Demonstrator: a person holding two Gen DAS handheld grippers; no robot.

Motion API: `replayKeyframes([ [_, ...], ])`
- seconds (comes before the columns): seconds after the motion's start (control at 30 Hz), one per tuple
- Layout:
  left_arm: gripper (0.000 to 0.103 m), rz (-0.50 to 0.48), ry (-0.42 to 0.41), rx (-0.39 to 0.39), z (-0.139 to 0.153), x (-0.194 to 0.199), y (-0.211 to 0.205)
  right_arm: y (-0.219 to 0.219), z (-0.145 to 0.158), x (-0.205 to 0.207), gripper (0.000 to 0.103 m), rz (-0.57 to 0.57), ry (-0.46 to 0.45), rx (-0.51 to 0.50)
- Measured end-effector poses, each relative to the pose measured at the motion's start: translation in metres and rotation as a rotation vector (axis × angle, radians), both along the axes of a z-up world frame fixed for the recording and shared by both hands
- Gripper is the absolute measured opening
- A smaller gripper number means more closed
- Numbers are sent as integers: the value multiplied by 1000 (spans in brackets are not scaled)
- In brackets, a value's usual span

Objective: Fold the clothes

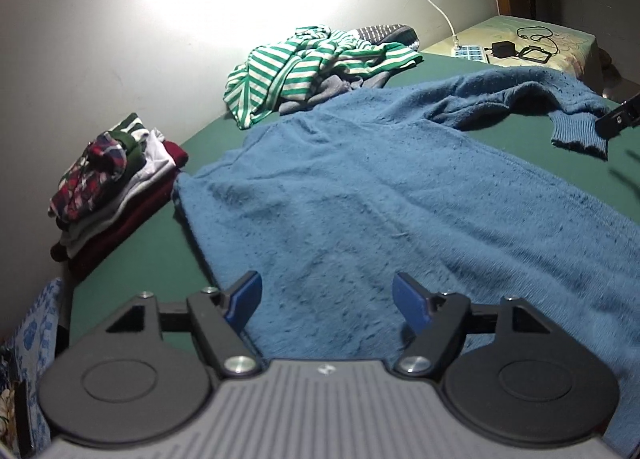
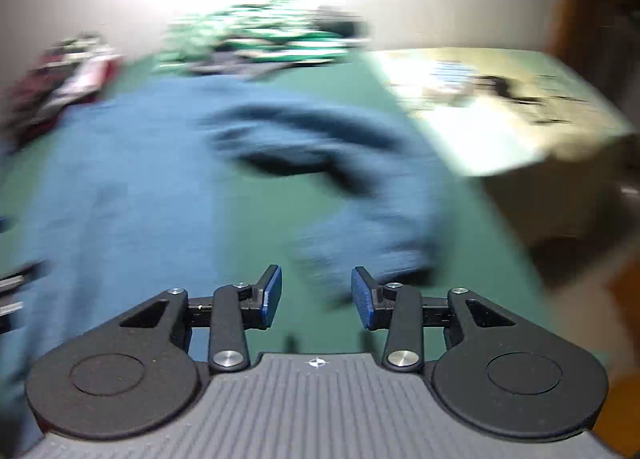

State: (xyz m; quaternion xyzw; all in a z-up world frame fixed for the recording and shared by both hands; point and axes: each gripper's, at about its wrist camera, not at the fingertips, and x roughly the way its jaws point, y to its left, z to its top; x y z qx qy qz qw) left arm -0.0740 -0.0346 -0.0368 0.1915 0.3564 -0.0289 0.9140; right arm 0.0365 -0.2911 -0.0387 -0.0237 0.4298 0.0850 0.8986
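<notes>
A blue knitted sweater point(image 1: 360, 187) lies spread on the green surface point(image 1: 516, 135), one sleeve point(image 1: 512, 99) bent across its top and ending in a ribbed cuff point(image 1: 580, 135). My left gripper point(image 1: 326, 299) hovers over the sweater's near edge, open, with nothing between its blue pads. The right wrist view is motion-blurred. It shows the sweater point(image 2: 120, 179) and its sleeve point(image 2: 360, 179) ahead, and my right gripper point(image 2: 316, 291) open over bare green surface just short of the cuff. The right gripper's black tip point(image 1: 618, 119) shows by the cuff in the left wrist view.
A pile of unfolded clothes topped by a green-and-white striped garment point(image 1: 304, 67) lies at the back by the wall. A stack of folded clothes point(image 1: 116, 179) sits at the left edge. A side table point(image 1: 572, 39) at the back right holds a power strip and a charger point(image 1: 504, 49).
</notes>
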Motion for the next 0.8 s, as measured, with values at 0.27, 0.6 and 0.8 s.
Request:
replayKeyframes([
  [0.27,78,89,42,-22,-3,24,-29,-59,-28,37,32,-67,65,129],
  [0.6,78,198,53,-5,0,31,-49,-51,26,65,11,87,-222,205],
  [0.8,80,286,21,6,11,19,-50,30,54,54,11,499,-370,277],
])
